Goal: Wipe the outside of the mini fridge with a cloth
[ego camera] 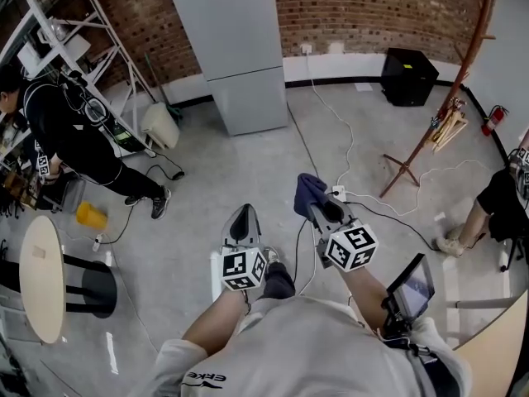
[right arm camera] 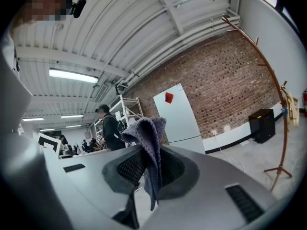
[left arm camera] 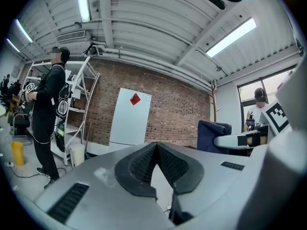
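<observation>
The fridge [ego camera: 240, 48] is a tall pale grey unit with a red diamond sticker, standing against the brick wall several steps ahead of me; it also shows in the left gripper view as the fridge [left arm camera: 128, 119] and in the right gripper view as the fridge [right arm camera: 180, 114]. My right gripper [ego camera: 317, 197] is shut on a blue-grey cloth [ego camera: 309, 188], and the cloth [right arm camera: 149, 143] hangs folded out of the jaws. My left gripper [ego camera: 244, 215] is held beside it, shut with nothing between its pads [left arm camera: 144, 162]. Both grippers are far short of the fridge.
A person in black [ego camera: 74, 135] bends by a metal shelving rack [ego camera: 74, 31] at the left. White cables [ego camera: 347, 139] trail over the floor towards the wall. A wooden coat stand [ego camera: 438, 114], a black box [ego camera: 411, 75], a round table [ego camera: 41, 275] and a second person [ego camera: 496, 205] are around.
</observation>
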A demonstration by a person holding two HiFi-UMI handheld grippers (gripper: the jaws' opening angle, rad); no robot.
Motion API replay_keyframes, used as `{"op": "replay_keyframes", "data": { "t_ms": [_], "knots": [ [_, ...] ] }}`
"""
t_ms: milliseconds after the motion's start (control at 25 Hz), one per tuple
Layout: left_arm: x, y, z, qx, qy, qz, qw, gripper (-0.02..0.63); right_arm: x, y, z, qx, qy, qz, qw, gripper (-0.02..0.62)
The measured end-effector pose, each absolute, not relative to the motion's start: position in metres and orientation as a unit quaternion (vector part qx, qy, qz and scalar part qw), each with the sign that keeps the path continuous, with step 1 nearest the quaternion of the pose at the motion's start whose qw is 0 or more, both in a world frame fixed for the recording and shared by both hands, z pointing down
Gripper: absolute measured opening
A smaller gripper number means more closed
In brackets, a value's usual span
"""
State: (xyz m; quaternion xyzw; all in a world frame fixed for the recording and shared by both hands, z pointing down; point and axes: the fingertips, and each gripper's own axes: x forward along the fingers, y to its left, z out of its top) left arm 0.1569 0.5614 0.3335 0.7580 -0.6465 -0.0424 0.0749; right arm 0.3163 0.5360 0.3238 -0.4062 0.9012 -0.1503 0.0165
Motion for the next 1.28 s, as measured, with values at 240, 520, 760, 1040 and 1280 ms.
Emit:
{"op": "replay_keyframes", "data": {
  "t_ms": [240, 520, 760, 1040, 1280],
  "knots": [
    [0.132, 0.484, 0.338, 0.761, -0.642, -0.051, 0.076, 0.003, 0.294, 0.462, 0.330, -0.416, 0.897, -0.146, 0.010, 0.058],
    [0.083, 0.388, 0.318, 0.769, -0.633, -0.058, 0.070, 0.003, 0.243, 0.362, 0.309, -0.423, 0.896, -0.132, 0.008, 0.058],
    [0.042, 0.321, 0.308, 0.777, -0.624, -0.063, 0.063, 0.003, 0.204, 0.294, 0.298, -0.434, 0.893, -0.118, 0.013, 0.058],
    [0.017, 0.273, 0.306, 0.780, -0.619, -0.067, 0.064, 0.003, 0.185, 0.245, 0.293, -0.445, 0.889, -0.106, 0.007, 0.058],
    [0.012, 0.230, 0.301, 0.780, -0.618, -0.071, 0.060, 0.003, 0.182, 0.199, 0.292, -0.445, 0.890, -0.101, 0.003, 0.058]
  ]
}}
